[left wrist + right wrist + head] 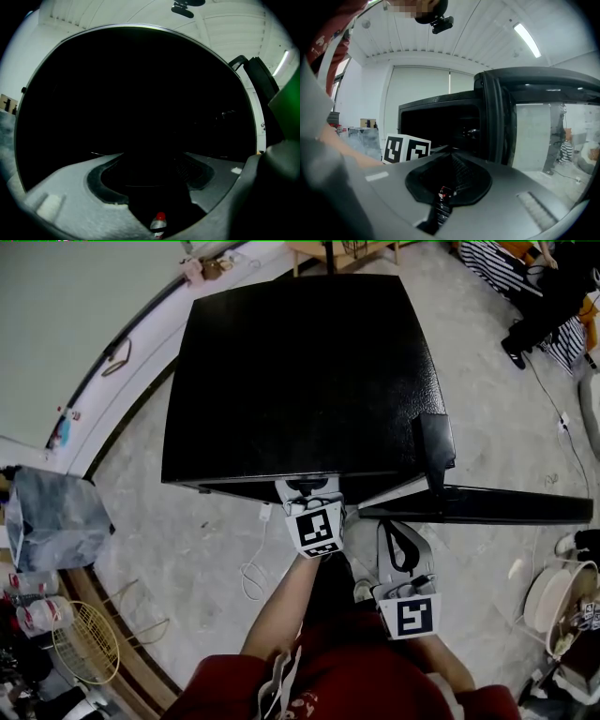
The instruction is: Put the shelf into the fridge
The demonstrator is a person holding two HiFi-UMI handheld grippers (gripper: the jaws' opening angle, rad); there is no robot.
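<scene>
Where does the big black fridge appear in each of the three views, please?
Head view: the big black fridge fills the upper centre, seen from above.
Left gripper view: its dark inside fills most of the picture.
Right gripper view: it stands at the centre, with its front open.
Shared landmark: the open black fridge door, just right of the fridge in the head view and in the right gripper view.

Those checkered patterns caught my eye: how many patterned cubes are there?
2. One cube rides the left claw at the fridge's front edge; the other rides the right claw near the open door.
</scene>
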